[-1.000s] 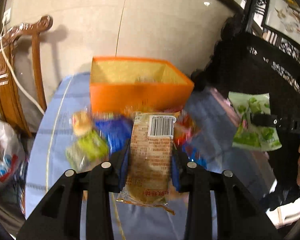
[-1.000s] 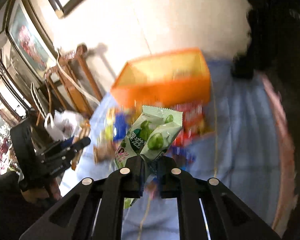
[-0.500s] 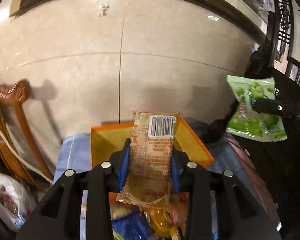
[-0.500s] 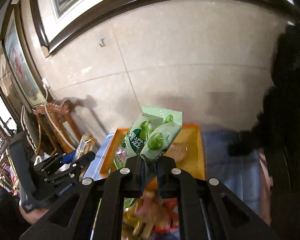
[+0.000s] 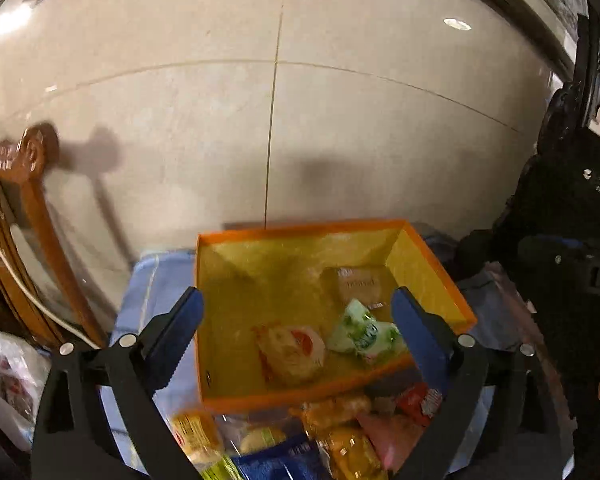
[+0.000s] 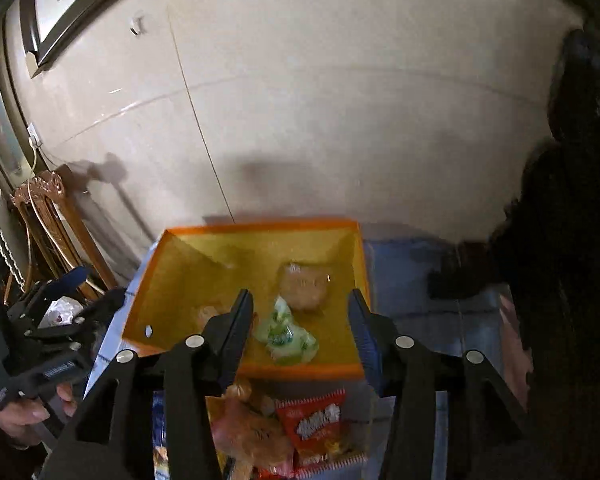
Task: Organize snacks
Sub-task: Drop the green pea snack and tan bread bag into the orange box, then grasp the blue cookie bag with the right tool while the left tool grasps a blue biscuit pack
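An orange box (image 5: 300, 227) with a yellow inside stands on the blue tablecloth against the wall. In it lie a brown snack packet (image 5: 290, 354), a green packet (image 5: 362, 334) and a pale bun packet (image 5: 358, 284). My left gripper (image 5: 296, 324) hangs over the box, its jaws opening wide and holding nothing. In the right wrist view the green packet (image 6: 286, 336) and the bun packet (image 6: 304, 286) lie in the same box (image 6: 260, 225). My right gripper (image 6: 302, 324) is above them, jaws opening, with nothing gripped. The left gripper (image 6: 96, 286) shows at the left there.
A heap of loose snacks (image 5: 300, 444), including a red packet (image 6: 316, 424), lies in front of the box. A carved wooden chair (image 5: 28, 200) and a white plastic bag (image 5: 8, 368) are at the left. Dark carved furniture (image 5: 572, 184) stands at the right.
Both grippers travelled from over the snack heap to above the box and let go. The brown packet and the green packet now lie inside the box.
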`<state>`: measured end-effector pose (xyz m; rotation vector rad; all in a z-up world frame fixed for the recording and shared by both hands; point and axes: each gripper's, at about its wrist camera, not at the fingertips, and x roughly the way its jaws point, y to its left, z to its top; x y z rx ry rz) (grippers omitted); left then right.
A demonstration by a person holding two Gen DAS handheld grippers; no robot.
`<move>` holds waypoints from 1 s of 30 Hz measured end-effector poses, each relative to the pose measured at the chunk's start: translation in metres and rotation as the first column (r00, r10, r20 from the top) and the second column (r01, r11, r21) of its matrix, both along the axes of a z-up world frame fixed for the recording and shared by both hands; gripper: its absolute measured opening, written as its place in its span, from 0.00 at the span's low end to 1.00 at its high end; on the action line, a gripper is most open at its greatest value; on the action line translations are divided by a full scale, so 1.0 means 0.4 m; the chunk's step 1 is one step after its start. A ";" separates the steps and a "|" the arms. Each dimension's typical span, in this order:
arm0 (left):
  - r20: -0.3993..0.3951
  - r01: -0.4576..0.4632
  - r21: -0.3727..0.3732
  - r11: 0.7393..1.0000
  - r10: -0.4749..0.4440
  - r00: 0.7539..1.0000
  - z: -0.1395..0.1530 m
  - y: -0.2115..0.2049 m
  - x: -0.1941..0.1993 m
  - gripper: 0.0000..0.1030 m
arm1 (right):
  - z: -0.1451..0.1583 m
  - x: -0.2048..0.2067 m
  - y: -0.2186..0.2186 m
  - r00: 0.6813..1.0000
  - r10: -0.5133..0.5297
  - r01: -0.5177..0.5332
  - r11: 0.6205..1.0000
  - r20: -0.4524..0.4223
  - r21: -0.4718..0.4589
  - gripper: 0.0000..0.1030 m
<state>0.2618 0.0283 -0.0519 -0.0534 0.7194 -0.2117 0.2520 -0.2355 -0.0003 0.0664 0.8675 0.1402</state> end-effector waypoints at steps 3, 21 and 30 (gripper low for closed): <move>-0.022 0.002 -0.023 1.000 -0.003 1.000 -0.028 0.024 -0.060 0.91 | -0.021 -0.045 0.006 1.000 -0.002 0.002 1.000 -0.030 -0.005 0.57; -0.193 -0.034 -0.011 0.999 0.031 0.981 -0.349 0.080 -0.347 0.92 | -0.422 -0.456 0.065 0.936 -0.074 0.082 0.997 -0.345 0.009 0.72; -0.220 0.029 0.113 0.993 -0.003 0.976 -0.386 0.008 -0.284 0.92 | -0.465 -0.433 0.065 0.918 -0.125 0.127 0.992 -0.375 -0.019 0.72</move>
